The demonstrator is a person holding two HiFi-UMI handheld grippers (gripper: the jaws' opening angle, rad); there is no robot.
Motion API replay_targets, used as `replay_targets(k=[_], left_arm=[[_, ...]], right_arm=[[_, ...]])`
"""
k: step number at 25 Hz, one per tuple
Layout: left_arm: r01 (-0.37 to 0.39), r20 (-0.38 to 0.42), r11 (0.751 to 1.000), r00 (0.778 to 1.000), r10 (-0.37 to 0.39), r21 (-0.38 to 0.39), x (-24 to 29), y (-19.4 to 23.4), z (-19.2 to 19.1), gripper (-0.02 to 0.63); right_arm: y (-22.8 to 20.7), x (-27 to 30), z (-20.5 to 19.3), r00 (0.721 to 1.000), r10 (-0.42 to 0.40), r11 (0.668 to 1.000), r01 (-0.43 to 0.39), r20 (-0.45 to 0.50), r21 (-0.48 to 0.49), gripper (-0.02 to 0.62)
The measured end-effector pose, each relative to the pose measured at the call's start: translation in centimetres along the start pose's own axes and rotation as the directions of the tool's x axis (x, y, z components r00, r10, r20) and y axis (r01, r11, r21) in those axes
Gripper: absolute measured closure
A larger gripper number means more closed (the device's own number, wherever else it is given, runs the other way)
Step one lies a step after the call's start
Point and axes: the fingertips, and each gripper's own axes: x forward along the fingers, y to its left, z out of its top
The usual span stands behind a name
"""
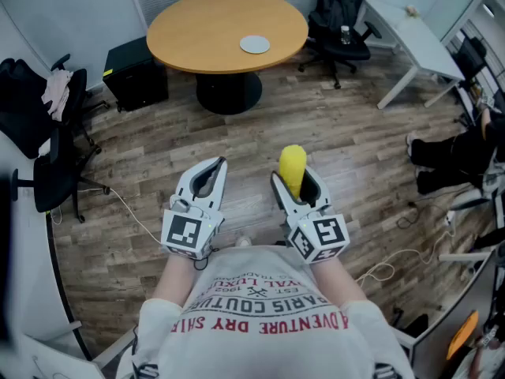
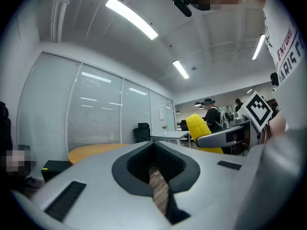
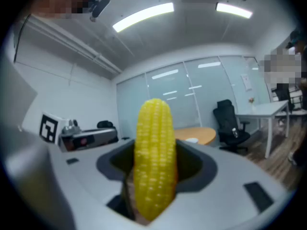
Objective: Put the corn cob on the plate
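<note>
Black office chair [image 1: 43, 144] stands well left of the round wooden table [image 1: 213, 30]. The picture's edge cuts it, and a pale cloth [image 1: 55, 91] hangs over its back. A dark box [image 1: 136, 76] sits on the floor just beside the table's left side.

On the table, right of its middle, lies the plate [image 1: 254, 44], small and pale, too far off to make out any detail.

Well in front of the table, the left gripper [image 1: 211, 169] has its jaws brought together with nothing between them. Only floorboards show through the hollow behind the tips.

Just to its right, the right gripper [image 1: 298, 185] holds its jaws wide, clamped on the corn cob [image 1: 292, 166]. The cob's far end juts clear of the jaws and its near end is hidden between them. The cob is held in the air, well apart from the table and plate.

Right of the table stand a second chair [image 1: 341, 24] and a white desk [image 1: 418, 42], which the frame cuts off.
</note>
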Motion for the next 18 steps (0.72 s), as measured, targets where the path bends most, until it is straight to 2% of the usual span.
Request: replay_targets(k=[9, 18], left_arm=[[-0.002, 0.001, 1.0, 1.0, 0.002, -0.008, 0.1, 1.0, 0.0, 0.574], [-0.031, -0.023, 0.997, 0.999, 0.03, -0.068, -0.2, 2.9, -0.8, 0.574]], right_arm=[[0.0, 0.8, -0.1, 1.0, -0.006, 1.0, 0.006, -0.01, -0.006, 0.328], [-0.3, 2.5, 0.1, 1.0, -0.029, 1.0, 0.029, -0.009, 0.003, 0.33]])
